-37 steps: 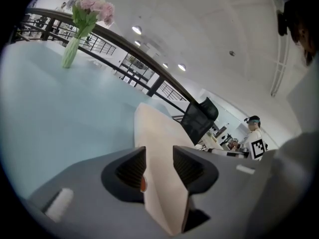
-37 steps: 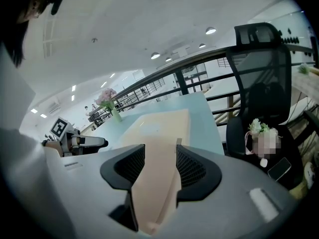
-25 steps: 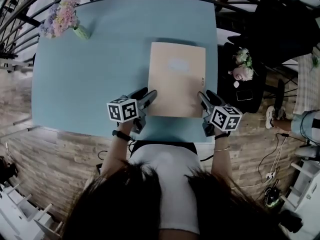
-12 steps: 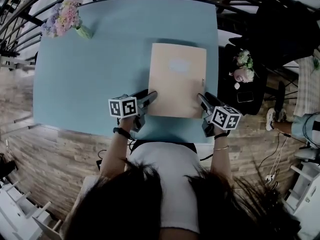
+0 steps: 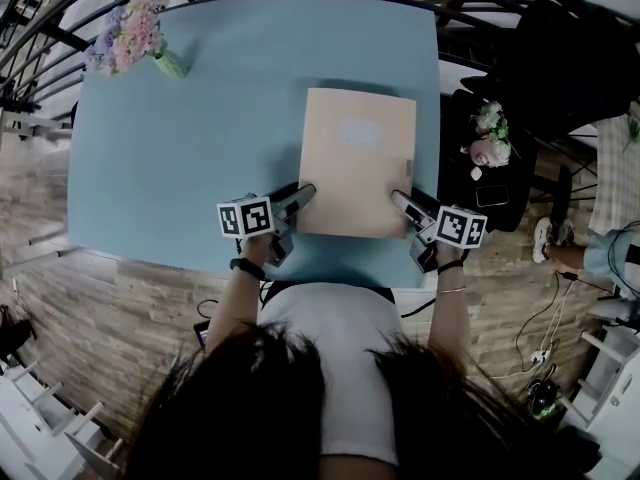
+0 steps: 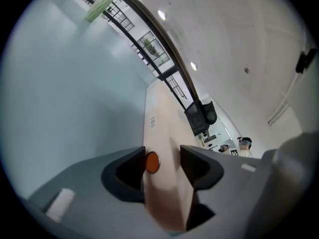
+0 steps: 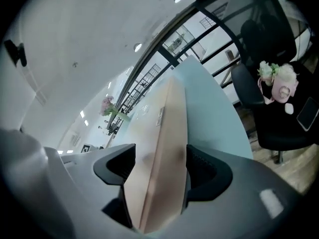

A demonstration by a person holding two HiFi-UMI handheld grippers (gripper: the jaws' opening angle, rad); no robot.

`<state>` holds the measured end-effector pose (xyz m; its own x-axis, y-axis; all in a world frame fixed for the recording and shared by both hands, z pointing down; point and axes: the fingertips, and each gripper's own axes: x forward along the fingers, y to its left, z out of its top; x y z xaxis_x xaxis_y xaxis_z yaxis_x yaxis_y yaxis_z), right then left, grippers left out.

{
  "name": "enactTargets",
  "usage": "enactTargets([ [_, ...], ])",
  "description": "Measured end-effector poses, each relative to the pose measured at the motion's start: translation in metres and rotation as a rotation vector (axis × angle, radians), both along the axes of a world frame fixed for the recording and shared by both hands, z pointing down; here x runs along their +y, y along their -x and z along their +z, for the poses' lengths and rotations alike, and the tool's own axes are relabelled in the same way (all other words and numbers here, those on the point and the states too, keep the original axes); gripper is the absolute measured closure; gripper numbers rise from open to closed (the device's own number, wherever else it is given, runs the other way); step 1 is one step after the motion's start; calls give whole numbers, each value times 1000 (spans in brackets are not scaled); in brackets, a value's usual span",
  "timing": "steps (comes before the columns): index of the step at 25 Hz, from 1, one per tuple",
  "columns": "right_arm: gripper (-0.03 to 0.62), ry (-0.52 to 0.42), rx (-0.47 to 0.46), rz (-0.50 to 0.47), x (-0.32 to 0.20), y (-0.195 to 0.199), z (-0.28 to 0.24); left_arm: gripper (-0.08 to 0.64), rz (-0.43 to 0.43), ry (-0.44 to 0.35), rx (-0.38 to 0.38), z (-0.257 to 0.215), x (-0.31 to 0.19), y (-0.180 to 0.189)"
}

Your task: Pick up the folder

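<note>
A peach folder (image 5: pixel 357 163) lies flat on the blue table (image 5: pixel 200 118). My left gripper (image 5: pixel 300 193) is at its near left corner. In the left gripper view the folder's edge (image 6: pixel 158 133) runs between the jaws of that gripper (image 6: pixel 163 163), which are closing but still stand wide. My right gripper (image 5: pixel 400 200) is at the near right corner. Its jaws (image 7: pixel 160 166) are opening, with the folder's edge (image 7: pixel 162 128) between them. Neither pair clamps the folder.
A bunch of flowers (image 5: pixel 125 38) lies at the table's far left corner. Right of the table stands a black chair (image 5: pixel 500 178) with a small bouquet (image 5: pixel 487 133) and a phone on it. The table's near edge is just behind both grippers.
The right gripper has rolled, its marker cube now tilted, and its tip has slid in to the folder's near right corner. The left gripper has barely moved.
</note>
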<state>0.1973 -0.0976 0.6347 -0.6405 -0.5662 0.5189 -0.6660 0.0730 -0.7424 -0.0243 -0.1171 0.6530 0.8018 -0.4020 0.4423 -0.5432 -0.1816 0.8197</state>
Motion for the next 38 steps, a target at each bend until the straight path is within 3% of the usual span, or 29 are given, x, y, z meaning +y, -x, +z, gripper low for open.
enactTargets([
  [11,273,186,-320,-143,7,-1,10,293,7,17,12,2,-2,1],
  [15,273,246,-410,-150,7,-6,10,293,14,29,18,2,-2,-1],
  [24,275,288,-490,-300,11,11,5,287,14,63,40,2,-1,-2],
  [30,276,275,-560,-278,8,10,2,284,21,84,64,2,-1,0],
  [38,276,174,-537,-279,3,9,-4,279,26,115,91,2,2,-1],
])
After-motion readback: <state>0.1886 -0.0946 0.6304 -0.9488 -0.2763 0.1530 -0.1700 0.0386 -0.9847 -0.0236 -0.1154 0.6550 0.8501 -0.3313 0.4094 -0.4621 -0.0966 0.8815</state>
